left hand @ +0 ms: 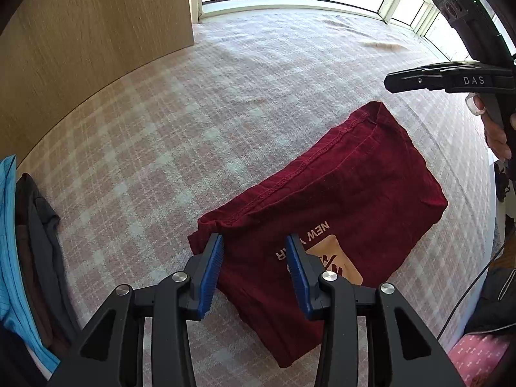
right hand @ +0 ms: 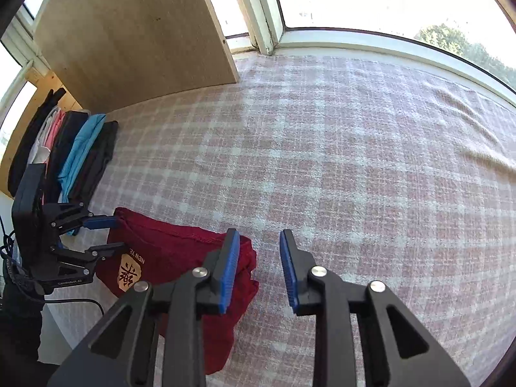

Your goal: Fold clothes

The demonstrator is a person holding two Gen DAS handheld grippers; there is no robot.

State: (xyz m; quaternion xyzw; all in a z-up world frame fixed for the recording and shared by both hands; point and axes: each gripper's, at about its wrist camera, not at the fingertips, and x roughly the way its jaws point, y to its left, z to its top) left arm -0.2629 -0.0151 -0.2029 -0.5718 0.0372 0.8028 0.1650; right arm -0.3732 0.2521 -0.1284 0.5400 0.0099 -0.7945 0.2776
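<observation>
Covering the bed point(right hand: 354, 161): pink plaid.

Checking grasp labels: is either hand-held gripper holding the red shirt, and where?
Neither. The left hand-held gripper and right hand-held gripper are open over the folded red shirt.

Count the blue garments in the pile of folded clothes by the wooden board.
1: a light blue garment stands between dark ones in the pile, also at the left wrist view's left edge. Others may be hidden.
</observation>
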